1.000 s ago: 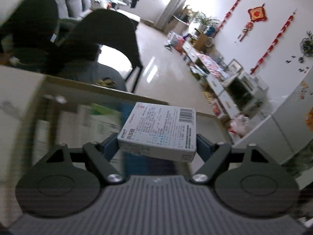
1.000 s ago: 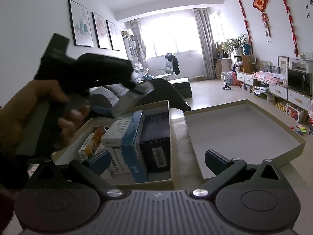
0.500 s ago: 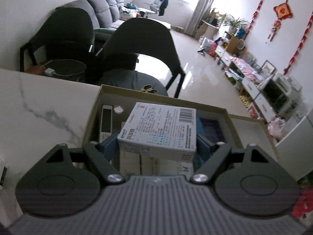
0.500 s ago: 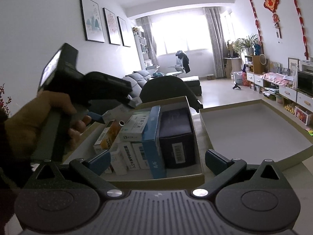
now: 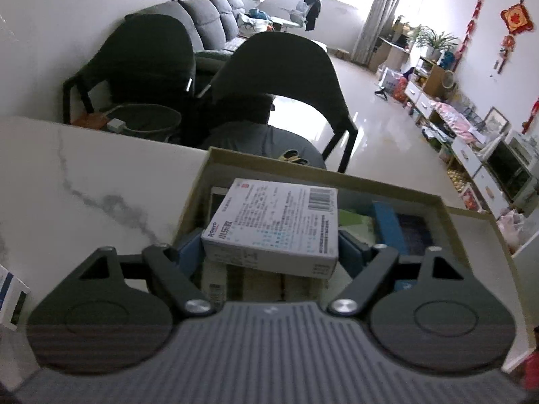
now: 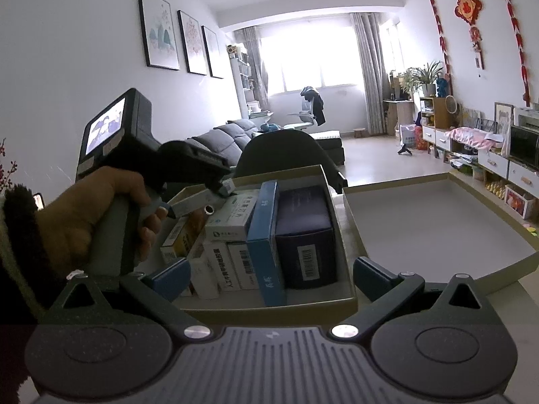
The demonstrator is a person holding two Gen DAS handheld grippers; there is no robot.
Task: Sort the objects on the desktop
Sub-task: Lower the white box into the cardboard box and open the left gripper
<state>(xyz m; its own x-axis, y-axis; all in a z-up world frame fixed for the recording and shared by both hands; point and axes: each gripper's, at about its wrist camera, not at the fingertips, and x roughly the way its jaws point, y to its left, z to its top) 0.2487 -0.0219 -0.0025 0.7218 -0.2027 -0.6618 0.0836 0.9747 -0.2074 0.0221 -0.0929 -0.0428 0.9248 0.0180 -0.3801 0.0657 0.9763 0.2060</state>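
Left wrist: gripper (image 5: pixel 270 248) clamps white box (image 5: pixel 274 227) above carton rim (image 5: pixel 387 187).

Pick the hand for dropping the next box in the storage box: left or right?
Left. The left gripper already clamps the white medicine box above the storage box; the right gripper is open, holding nothing.

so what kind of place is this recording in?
Most likely a home living room with a dining table: a grey sofa by the window, framed pictures on the wall, a red knot ornament, and a marble-look table holding the cardboard box of small packages.
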